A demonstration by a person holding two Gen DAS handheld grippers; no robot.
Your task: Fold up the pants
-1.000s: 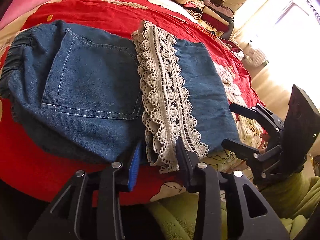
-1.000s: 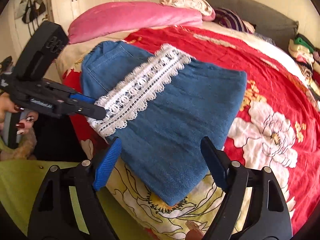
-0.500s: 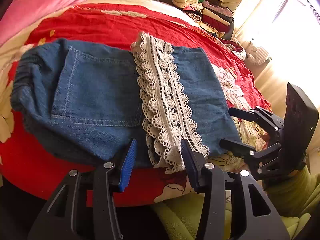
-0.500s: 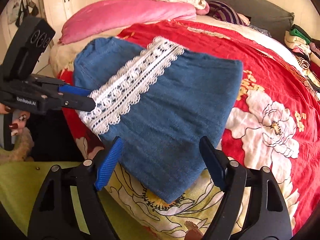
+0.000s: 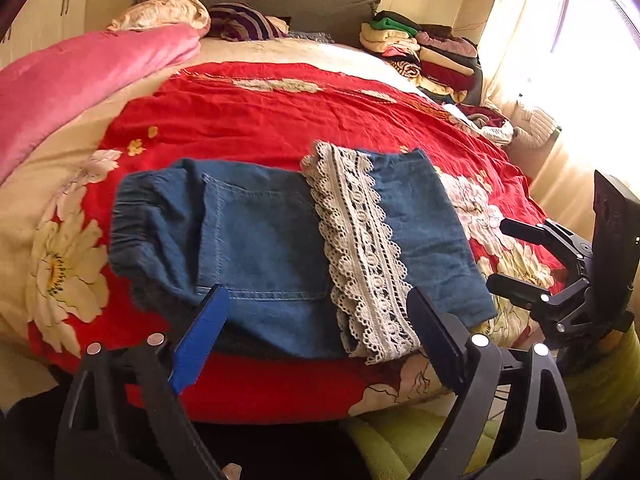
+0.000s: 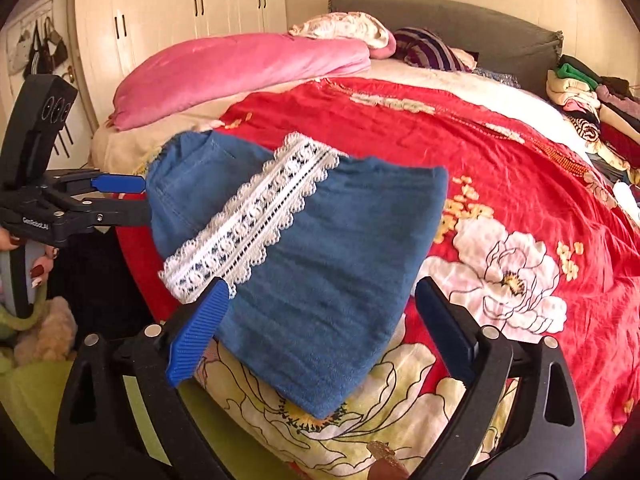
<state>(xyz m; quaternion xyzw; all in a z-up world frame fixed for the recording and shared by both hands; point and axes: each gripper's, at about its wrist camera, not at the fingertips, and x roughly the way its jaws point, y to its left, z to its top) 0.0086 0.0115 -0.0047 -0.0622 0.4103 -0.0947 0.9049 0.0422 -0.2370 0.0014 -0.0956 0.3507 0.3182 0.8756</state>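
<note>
The blue denim pants [image 5: 280, 248] lie folded into a compact packet on the red flowered bedspread [image 5: 260, 120], close to the near edge of the bed, with the white lace trim [image 5: 360, 252] running across the top layer and a back pocket and the gathered waistband showing to one side of it. What has just changed is the grip: the left gripper [image 5: 320, 320] had its fingers narrowed around the near end of the lace trim a second ago, and they have just swung wide apart, now standing to either side of the pants' near edge with nothing pressed between them. The right gripper [image 6: 320, 312] has likewise just opened a little further; its fingers straddle the near corner of the pants without touching the cloth. Both views now take in more of the bed beyond the pants than before, which suggests the two grippers have backed up and away from the packet. The pants themselves have kept their shape and place against the bedspread's flowers. Judged from this, the last fold has been released and the fold looks finished or nearly so; any remaining work would be a light smoothing of the slightly rumpled waistband side.
</note>
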